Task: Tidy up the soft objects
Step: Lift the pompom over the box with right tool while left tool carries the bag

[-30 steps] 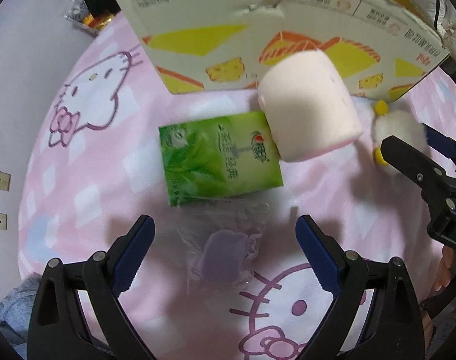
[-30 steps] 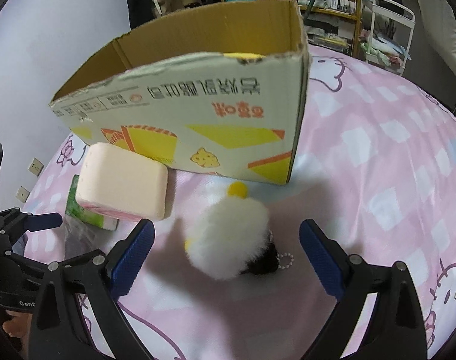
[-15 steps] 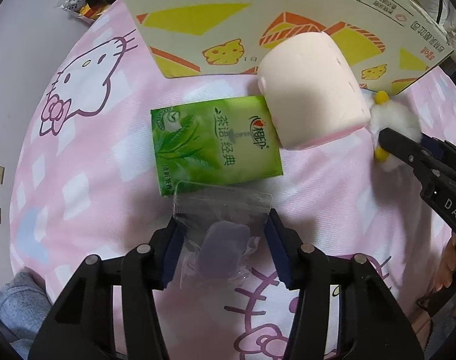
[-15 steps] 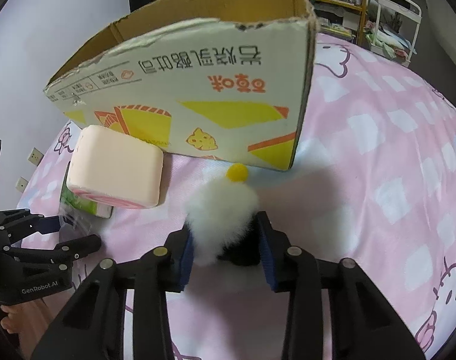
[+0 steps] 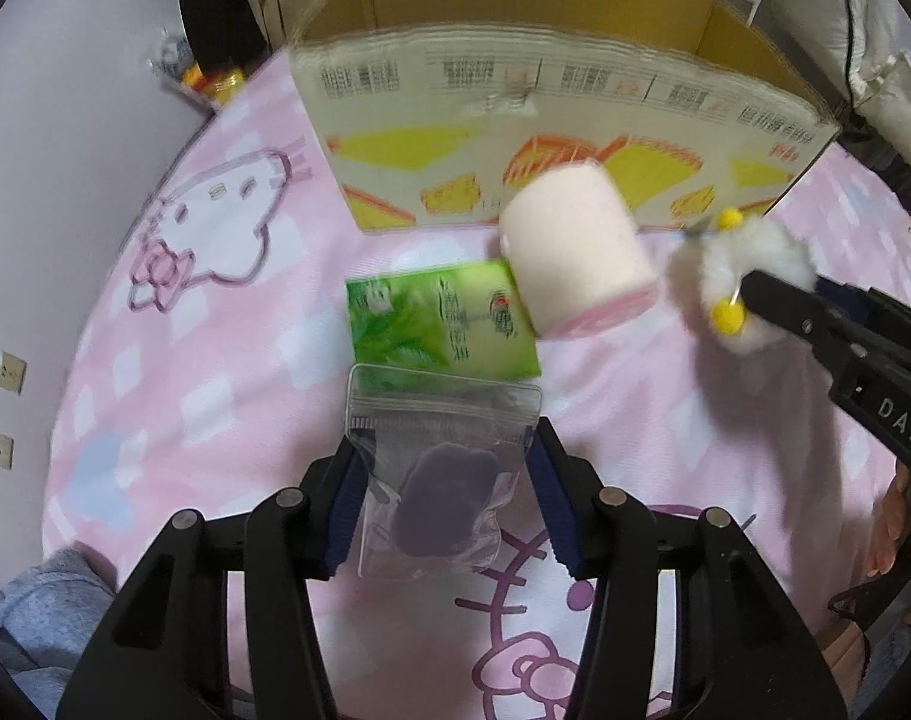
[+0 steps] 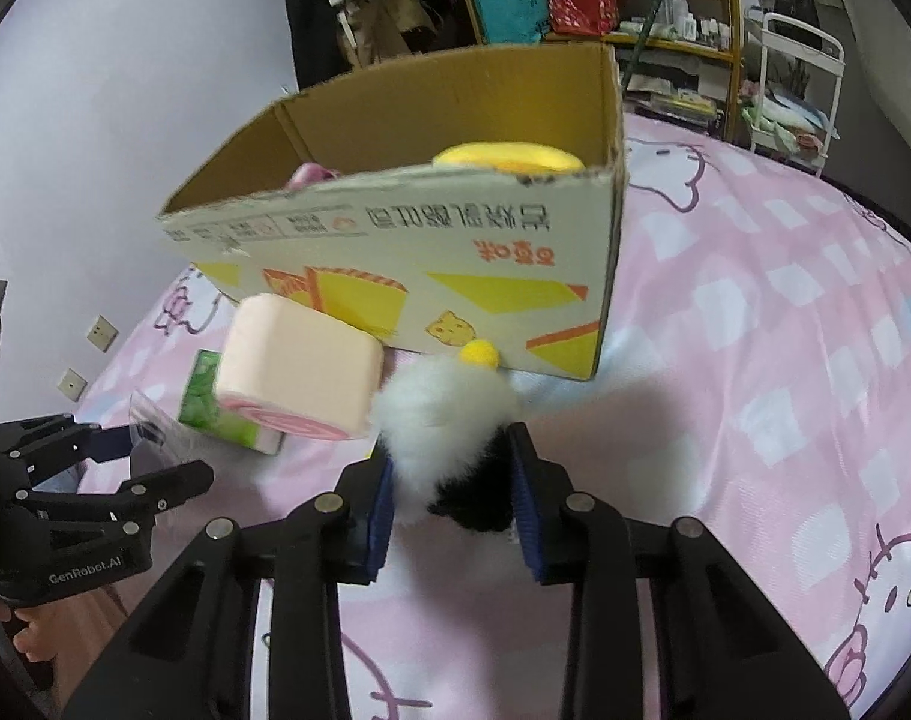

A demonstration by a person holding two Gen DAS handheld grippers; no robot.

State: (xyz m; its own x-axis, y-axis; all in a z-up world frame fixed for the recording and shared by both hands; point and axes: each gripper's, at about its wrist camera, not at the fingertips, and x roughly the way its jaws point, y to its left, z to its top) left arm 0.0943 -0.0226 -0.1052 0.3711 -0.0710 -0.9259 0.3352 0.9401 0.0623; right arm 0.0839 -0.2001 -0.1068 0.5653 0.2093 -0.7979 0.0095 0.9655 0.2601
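Blue-padded jaws of your left gripper are clenched on a clear zip-top plastic bag with a purple soft piece inside, which sits between the pads near six o'clock in the left wrist view. Just past the bag, toward twelve o'clock, a green printed tissue pack lies flat on the pink cartoon-cat bedsheet. At one o'clock from the pack, a pale pink foam block with a swirl end rests on the pack's corner.

Your right gripper is closing its jaws on a white fluffy plush toy with yellow pom-poms and a black part; both pads press into the fur. In the left wrist view that toy shows at three o'clock, pinched by the black fingers.

Beyond all of these, at twelve o'clock, stands an open cardboard box printed with yellow cheese wedges. Inside it you can see a yellow rounded soft object toward one o'clock and a bit of a pink item at eleven o'clock.
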